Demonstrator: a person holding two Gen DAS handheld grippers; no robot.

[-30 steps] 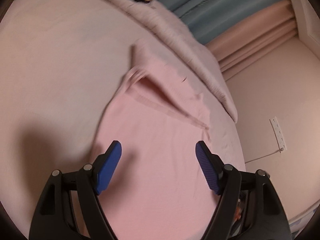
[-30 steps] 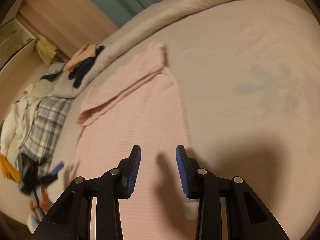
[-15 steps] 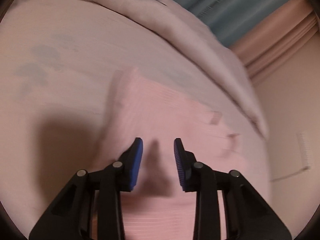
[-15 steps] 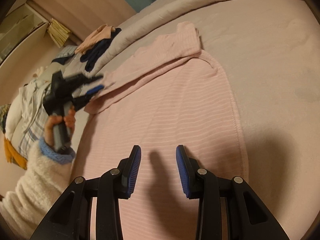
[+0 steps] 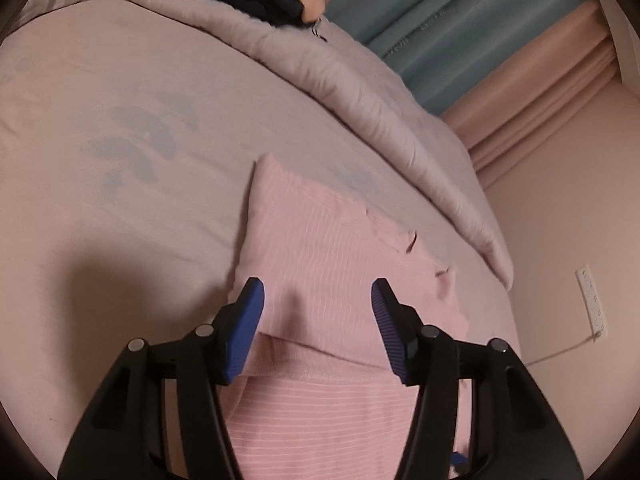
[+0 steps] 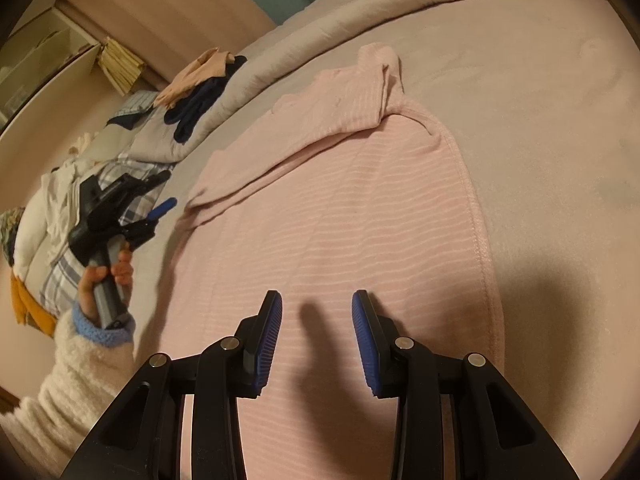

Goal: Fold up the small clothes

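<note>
Pale bedding on the bed (image 5: 120, 208) carries the pink garment (image 6: 328, 220), spread flat, one sleeve folded across its top, likely to square it for folding. Over that sleeve the left hand-held gripper (image 5: 318, 312) has just been opening, nothing between its jaws. Right hand-held gripper (image 6: 316, 336) hovers over the body, parted and empty. Only the right view shows the person's hand (image 6: 106, 276) and the clothes pile (image 6: 200, 88).
</note>
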